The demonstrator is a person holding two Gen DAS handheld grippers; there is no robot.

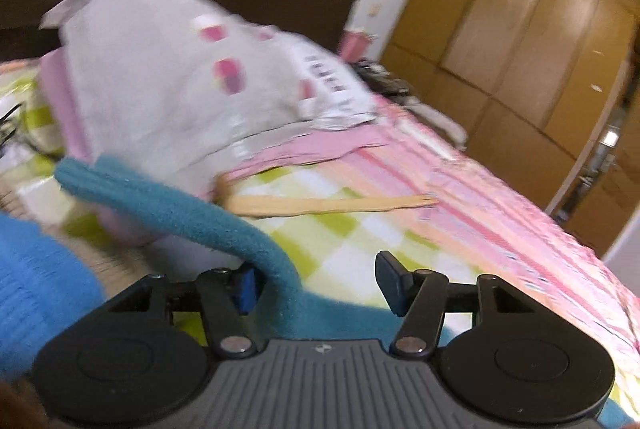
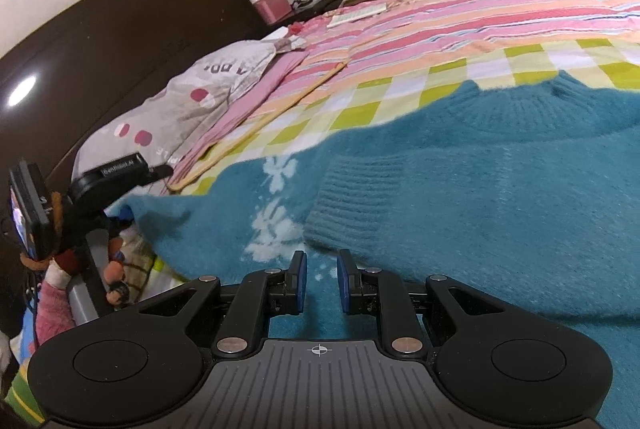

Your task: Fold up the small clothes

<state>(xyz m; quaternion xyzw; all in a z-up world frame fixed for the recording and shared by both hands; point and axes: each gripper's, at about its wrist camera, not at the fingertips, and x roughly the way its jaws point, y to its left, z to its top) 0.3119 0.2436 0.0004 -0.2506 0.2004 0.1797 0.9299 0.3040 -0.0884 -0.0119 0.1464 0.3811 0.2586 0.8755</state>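
Your left gripper [image 1: 316, 283] has wide jaws, with a lifted edge of the teal sweater [image 2: 480, 189] draped beside one pad. Your right gripper [image 2: 322, 279] hovers over the sweater on the bed [image 2: 400, 93], jaws narrow and empty. At 11 o'clock lie a grey pillow [image 1: 160, 81] and a wooden stick [image 1: 332, 205].

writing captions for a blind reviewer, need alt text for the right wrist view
A teal knit sweater with white flower motifs lies spread on a checked and striped bedspread, with the right gripper low over it, jaws slightly apart and holding nothing. At left, the left gripper is at the sweater's edge, near a grey pillow and a dark headboard.
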